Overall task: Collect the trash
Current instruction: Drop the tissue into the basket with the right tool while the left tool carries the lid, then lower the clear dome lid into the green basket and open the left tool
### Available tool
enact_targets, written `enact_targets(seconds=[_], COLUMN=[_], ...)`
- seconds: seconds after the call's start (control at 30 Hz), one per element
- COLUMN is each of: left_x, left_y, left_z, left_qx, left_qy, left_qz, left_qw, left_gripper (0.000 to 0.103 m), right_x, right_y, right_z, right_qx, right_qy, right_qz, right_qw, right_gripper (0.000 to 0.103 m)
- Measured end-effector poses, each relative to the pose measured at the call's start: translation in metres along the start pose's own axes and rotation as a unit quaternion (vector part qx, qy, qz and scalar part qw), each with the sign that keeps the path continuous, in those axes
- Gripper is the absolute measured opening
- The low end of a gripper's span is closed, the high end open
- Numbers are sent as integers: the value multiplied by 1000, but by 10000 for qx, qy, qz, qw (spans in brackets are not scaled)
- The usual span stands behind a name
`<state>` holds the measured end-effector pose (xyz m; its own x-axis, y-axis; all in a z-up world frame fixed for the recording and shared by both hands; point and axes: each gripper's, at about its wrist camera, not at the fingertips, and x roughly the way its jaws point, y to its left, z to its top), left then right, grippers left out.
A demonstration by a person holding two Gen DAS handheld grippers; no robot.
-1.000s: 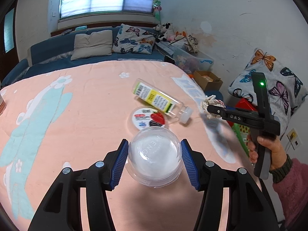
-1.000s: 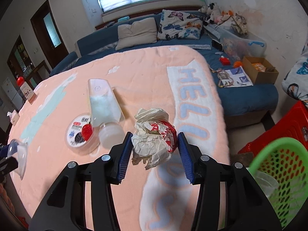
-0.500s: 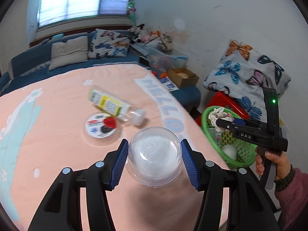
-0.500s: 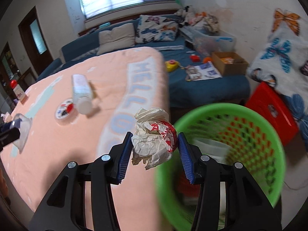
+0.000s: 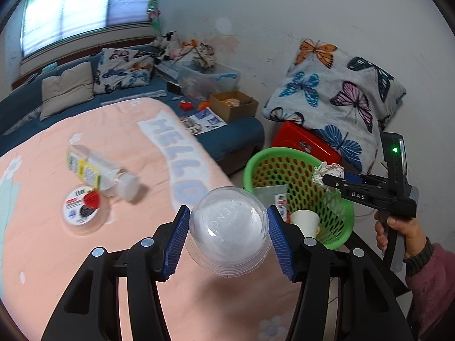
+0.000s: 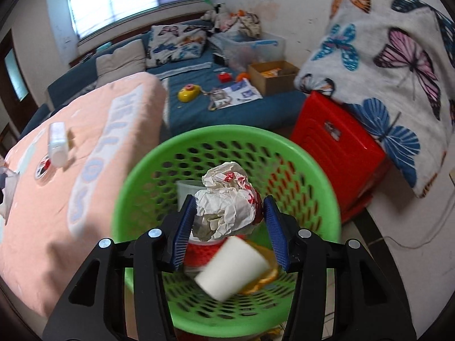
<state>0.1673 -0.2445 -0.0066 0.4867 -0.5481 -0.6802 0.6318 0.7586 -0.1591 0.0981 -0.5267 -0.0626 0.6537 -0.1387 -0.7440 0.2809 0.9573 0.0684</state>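
My left gripper (image 5: 227, 241) is shut on a clear plastic cup (image 5: 229, 227) and holds it above the pink blanket near the bed's right edge. My right gripper (image 6: 230, 227) is shut on a crumpled white and red paper wrapper (image 6: 227, 201), held over the green mesh basket (image 6: 142, 170). It also shows in the left wrist view (image 5: 327, 174), over the basket (image 5: 256, 164). The basket holds a white paper cup (image 6: 230, 267) and other trash. A clear bottle with a yellow label (image 5: 96, 170) and a round lid with a strawberry picture (image 5: 84, 207) lie on the blanket.
A red plastic crate (image 6: 335, 147) stands right behind the basket, with a butterfly-print pillow (image 6: 398, 56) on it. The pink blanket (image 5: 42, 241) covers the bed. Beyond it are a blue mattress with toys, a cardboard box (image 5: 233, 105) and a sofa with cushions.
Both grippers have swung right from over the blanket toward the basket. The right gripper with the wrapper now hangs over the basket's opening. Both grips are unchanged.
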Motion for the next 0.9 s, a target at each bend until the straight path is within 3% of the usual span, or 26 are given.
enact_targets(seconds=[0.17,0.53,0.9], left_x=[14,53,106], left_y=[-21,-62,-103], left_z=[7,19,23], left_qx=[170,452,421], left_qy=[78,294,676], left_qz=[-95,-388,-776], left_qw=[9998,9978,9938], left_gripper=[54,54,55], right_x=[-1,-27,-56], right_y=[-18,-32,-49], right_z=[-1,-6,-23], right_qx=[166,220,374], right_qy=[-53,-272,-477], right_qz=[-41,-27,-36], right_qw=[9998,9994,9982], right_gripper=[61,67,71])
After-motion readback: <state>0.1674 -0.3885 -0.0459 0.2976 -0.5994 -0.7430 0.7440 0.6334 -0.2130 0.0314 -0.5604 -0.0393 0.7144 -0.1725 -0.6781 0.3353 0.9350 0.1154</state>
